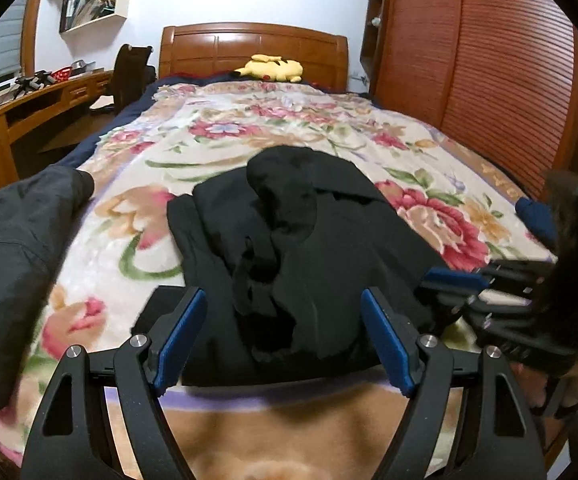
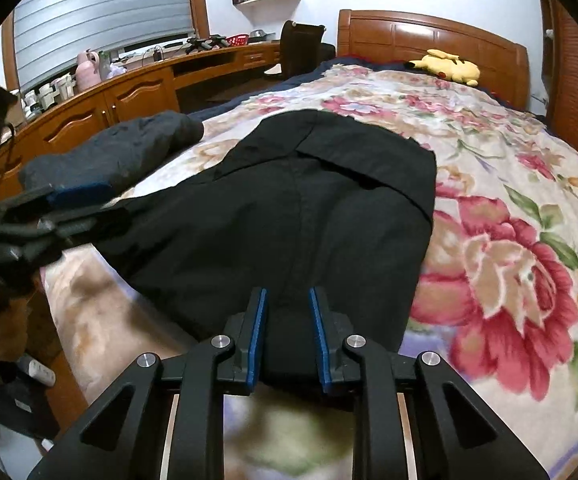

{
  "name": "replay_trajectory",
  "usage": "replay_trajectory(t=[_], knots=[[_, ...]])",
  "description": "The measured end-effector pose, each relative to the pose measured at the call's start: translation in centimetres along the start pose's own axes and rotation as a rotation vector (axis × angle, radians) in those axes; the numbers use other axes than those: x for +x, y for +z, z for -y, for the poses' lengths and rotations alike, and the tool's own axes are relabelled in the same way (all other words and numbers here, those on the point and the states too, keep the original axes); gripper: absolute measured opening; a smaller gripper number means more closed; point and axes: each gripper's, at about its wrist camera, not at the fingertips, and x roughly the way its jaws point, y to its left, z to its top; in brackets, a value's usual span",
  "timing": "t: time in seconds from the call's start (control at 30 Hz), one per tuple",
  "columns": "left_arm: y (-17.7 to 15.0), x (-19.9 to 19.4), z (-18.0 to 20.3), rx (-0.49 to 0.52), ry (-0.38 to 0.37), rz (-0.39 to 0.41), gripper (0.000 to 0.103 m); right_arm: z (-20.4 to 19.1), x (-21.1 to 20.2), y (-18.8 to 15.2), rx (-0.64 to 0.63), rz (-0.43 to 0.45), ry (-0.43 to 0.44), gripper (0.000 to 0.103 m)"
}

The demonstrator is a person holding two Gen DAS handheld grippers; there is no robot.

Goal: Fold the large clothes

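Black garment point(image 2: 309, 208) on the floral bed point(image 2: 521, 264), partly folded, bunched and uneven on top. Left hand-held gripper point(image 1: 283, 336) spread wide over its near edge; right hand-held gripper point(image 2: 287, 334) narrowed, apparently pinching the hem. Smoothing and final folds left.

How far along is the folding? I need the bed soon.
Done: the black garment looks folded partway into a compact shape on the floral blanket. In hand: the right gripper is narrowed at its near edge; the left gripper is open. Left: final folds, and the dark grey garment lies unfolded.
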Motion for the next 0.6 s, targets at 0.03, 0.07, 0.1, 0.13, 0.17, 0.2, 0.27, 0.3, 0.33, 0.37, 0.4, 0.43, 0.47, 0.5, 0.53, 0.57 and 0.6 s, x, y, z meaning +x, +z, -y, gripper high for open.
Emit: replay_trajectory(t=[0.03,0.07,0.1,0.13,0.17,0.2,0.27,0.3,0.33,0.37,0.4,0.43,0.47,0.5,0.53,0.57,0.6], knots=[[-0.1,0.3,0.2,0.009,-0.006,-0.012,0.08,-0.1,-0.4,0.0,0.001,0.008,-0.004,0.022],[-0.3,0.6,0.4,0.016,-0.009,-0.024,0.079,0.1,-0.7,0.0,0.003,0.019,-0.007,0.022],[-0.3,0.9,0.7,0.023,-0.011,-0.035,0.074,0.2,-1.1,0.2,0.011,0.034,-0.012,0.022],[-0.4,1.2,0.9,0.029,-0.014,-0.045,0.07,0.2,-1.8,-0.1,0.013,0.043,-0.025,0.022],[-0.3,1.4,1.1,0.035,-0.019,-0.05,0.057,0.4,-2.3,-0.1,0.011,0.054,-0.049,0.022],[-0.2,1.4,1.2,0.037,-0.022,-0.051,0.036,0.3,-2.6,-0.2,0.007,0.064,-0.065,0.022],[0.3,1.1,1.3,0.031,-0.032,-0.047,0.014,0.6,-3.2,-0.3,0.002,0.079,-0.079,0.022],[0.4,0.9,1.4,0.03,-0.033,-0.044,0.011,0.7,-3.4,-0.3,0.0,0.082,-0.086,0.022],[0.6,0.5,1.5,0.038,-0.033,-0.035,0.009,0.7,-3.7,-1.1,-0.002,0.084,-0.091,0.022],[0.9,0.0,1.5,0.045,-0.028,-0.024,0.008,0.8,-3.7,-1.2,-0.003,0.086,-0.097,0.022],[1.1,-0.5,1.4,0.049,-0.019,-0.006,0.007,0.8,-3.7,-1.5,-0.003,0.087,-0.097,0.022],[1.3,-1.2,1.2,0.049,-0.008,0.016,0.007,0.7,-3.7,-1.5,-0.002,0.086,-0.094,0.022],[1.5,-1.8,0.8,0.046,-0.002,0.032,0.006,0.6,-3.7,-1.6,0.0,0.086,-0.091,0.022],[1.7,-2.5,0.2,0.039,0.0,0.047,0.006,0.4,-3.8,-1.6,0.001,0.089,-0.089,0.022],[1.7,-2.8,-0.4,0.04,0.007,0.049,0.006,0.6,-3.9,-1.6,0.001,0.091,-0.082,0.022],[1.7,-2.9,-0.8,0.045,0.021,0.047,0.006,0.1,-4.2,-1.7,-0.001,0.092,-0.072,0.022],[1.5,-2.9,-1.6,0.054,0.055,0.04,0.006,0.1,-5.1,-1.6,-0.005,0.094,-0.063,0.022]])
